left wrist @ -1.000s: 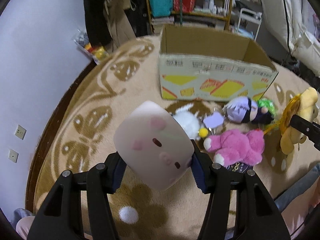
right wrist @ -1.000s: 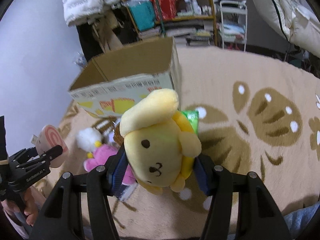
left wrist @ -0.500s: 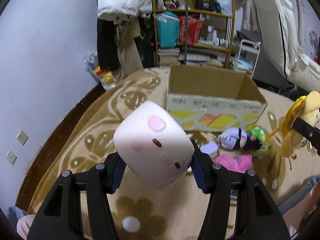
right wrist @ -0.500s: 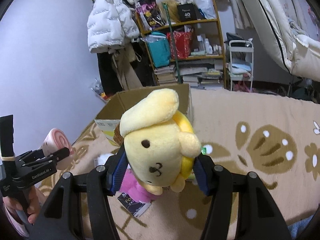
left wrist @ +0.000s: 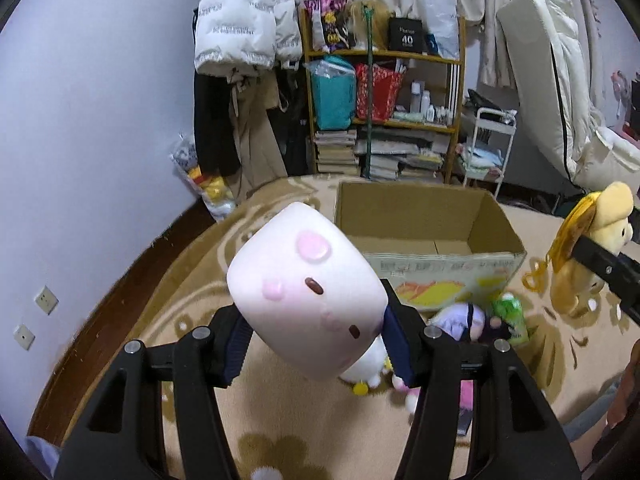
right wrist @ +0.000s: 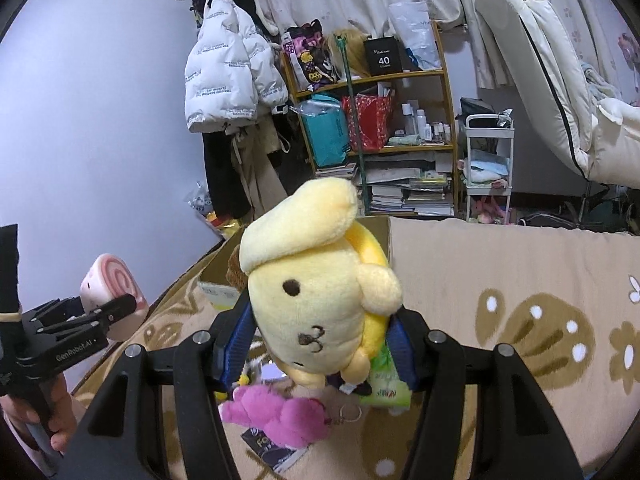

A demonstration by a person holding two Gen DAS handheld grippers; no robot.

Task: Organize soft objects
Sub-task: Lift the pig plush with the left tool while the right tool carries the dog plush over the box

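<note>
My left gripper [left wrist: 316, 344] is shut on a pink-white roll-shaped plush [left wrist: 306, 292], held above the rug; it also shows in the right wrist view [right wrist: 114, 294]. My right gripper [right wrist: 316, 344] is shut on a yellow dog plush [right wrist: 320, 304], which also shows at the right edge of the left wrist view [left wrist: 588, 248]. An open cardboard box [left wrist: 424, 236] stands on the rug ahead. On the rug lie a pink plush [right wrist: 276, 412], a purple-haired doll [left wrist: 464, 320], a green plush [left wrist: 510, 316] and a white plush [left wrist: 366, 370].
A wooden shelf [left wrist: 384, 92] with books and bags stands behind the box. Coats [left wrist: 244, 32] hang at the wall on the left. A white cart [left wrist: 486, 144] and a pale recliner [left wrist: 560, 92] are at the right. The patterned beige rug [right wrist: 520, 280] covers the floor.
Both grippers have risen and tilted up with their plushes, so more of the room and the box's inside show. The toys on the rug have not moved.
</note>
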